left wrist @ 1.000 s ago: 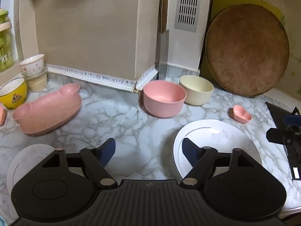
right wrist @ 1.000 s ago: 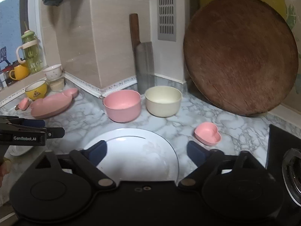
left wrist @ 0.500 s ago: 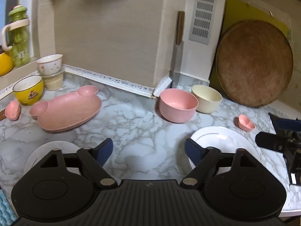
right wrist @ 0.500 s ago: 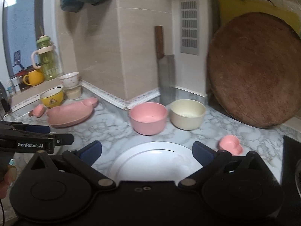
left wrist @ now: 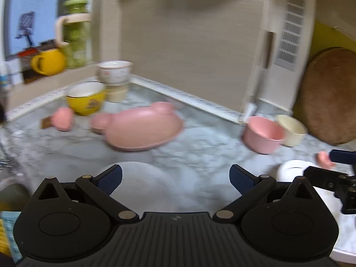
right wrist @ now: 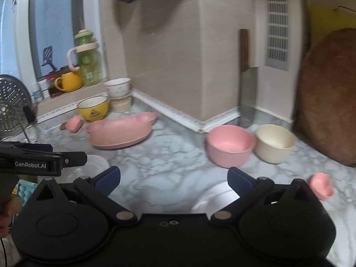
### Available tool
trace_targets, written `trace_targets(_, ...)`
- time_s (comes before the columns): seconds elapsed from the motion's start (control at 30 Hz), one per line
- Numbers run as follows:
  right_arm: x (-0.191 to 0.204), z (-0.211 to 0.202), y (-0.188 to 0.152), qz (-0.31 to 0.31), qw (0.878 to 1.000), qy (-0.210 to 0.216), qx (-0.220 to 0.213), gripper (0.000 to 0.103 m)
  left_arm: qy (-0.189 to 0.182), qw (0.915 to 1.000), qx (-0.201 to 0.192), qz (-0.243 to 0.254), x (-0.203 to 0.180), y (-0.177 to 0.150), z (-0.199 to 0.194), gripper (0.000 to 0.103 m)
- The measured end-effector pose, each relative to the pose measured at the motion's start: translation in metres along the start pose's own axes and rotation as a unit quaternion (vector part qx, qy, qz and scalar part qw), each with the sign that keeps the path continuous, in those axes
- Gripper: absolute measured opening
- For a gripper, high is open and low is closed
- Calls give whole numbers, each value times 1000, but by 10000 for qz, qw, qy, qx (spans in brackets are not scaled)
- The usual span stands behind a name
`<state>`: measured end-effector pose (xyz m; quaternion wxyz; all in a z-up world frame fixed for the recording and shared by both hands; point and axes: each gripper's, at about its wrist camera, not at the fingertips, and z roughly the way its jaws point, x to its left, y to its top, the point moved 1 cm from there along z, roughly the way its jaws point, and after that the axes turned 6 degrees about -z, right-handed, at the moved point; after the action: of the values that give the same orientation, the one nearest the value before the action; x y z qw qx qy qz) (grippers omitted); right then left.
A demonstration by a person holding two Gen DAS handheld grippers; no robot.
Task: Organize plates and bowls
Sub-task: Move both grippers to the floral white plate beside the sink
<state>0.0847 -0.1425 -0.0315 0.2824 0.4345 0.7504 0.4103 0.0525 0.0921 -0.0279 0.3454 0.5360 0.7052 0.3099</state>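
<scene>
My left gripper [left wrist: 175,178] hovers over the marble counter, jaws wide and still opening, nothing between them. A small white plate [left wrist: 142,178] lies under its left finger. Beyond sit a pink bear-shaped plate [left wrist: 142,129], a pink bowl [left wrist: 262,135] and a cream bowl [left wrist: 291,129]. My right gripper [right wrist: 173,178] is open and empty above the counter. A large white plate [right wrist: 215,198] lies beneath its right finger. The pink bowl [right wrist: 229,144], cream bowl [right wrist: 274,142] and bear plate [right wrist: 120,131] are ahead of it. The left wrist view is blurred.
A yellow bowl [right wrist: 93,109], stacked white bowls [right wrist: 116,86] and a small pink dish [right wrist: 74,123] stand at the back left. A pink heart dish [right wrist: 321,185] lies right. A cleaver [right wrist: 248,93] and round board [right wrist: 329,98] lean on the wall. A metal strainer [right wrist: 11,104] is far left.
Both views have swung left, bringing the window ledge and yellow bowl into sight. The large white plate has slid toward the right. My left jaws have spread wider.
</scene>
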Motion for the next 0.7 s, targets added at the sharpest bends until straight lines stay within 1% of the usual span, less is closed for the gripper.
trace_targets(0.2,33,29,3,-210,9994,247,144,102,509,9987,-19,-16,40,-1,6,103)
trace_targets(0.3,48,45,5,-270,9989,309,224,102,503,9987,35,-118,56,-1,11,103)
trace_targets(0.37,56,57,5,-299,9984,378,300,102,598,9980,107,-178,66,-1,18,103)
trace_targets(0.4,60,64,6,-286,9983,343,375,101,660,9975,147,-221,72,-1,21,103)
trace_targets(0.47,65,76,5,-265,9975,461,463,100,717,9967,218,-319,82,-2,28,103)
trace_targets(0.6,75,99,6,-208,9955,644,666,92,816,9946,379,-518,101,-5,43,103)
trace_targets(0.67,80,109,7,-207,9944,745,728,85,864,9935,446,-589,107,-7,49,103)
trace_targets(0.7,83,114,7,-204,9936,792,779,83,863,9934,466,-602,109,-8,52,103)
